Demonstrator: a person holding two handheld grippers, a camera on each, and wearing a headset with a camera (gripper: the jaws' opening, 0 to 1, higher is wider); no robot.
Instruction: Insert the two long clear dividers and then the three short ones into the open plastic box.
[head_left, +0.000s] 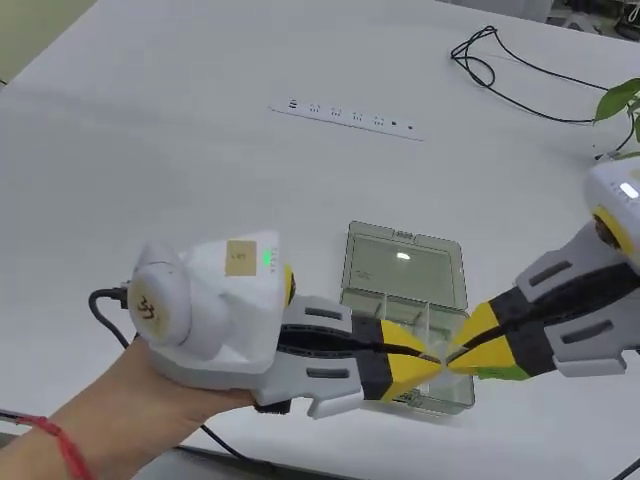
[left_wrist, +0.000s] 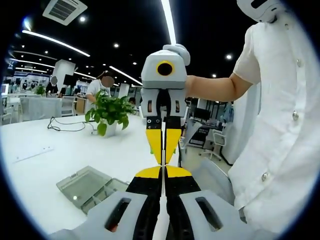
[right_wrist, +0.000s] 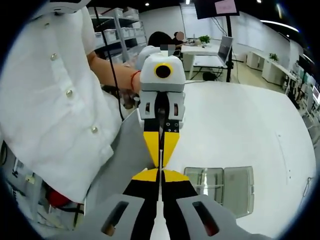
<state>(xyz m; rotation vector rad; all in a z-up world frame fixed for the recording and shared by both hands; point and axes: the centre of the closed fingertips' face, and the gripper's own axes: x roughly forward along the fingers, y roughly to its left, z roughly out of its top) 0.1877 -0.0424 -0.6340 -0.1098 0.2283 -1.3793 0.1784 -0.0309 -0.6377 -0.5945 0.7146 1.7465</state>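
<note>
In the head view the left gripper (head_left: 432, 364) and right gripper (head_left: 458, 358), meeting tip to tip, are covering the near part of the open plastic box (head_left: 403, 262). The clear plastic is making its compartments too faint to count. The picture's right edge is cutting off the right gripper's body and the plant (head_left: 622, 100). The power strip (head_left: 345, 117) markings are showing too small to read. In the left gripper view that gripper's own jaws are hiding 1 end of the box (left_wrist: 82, 185).
</note>
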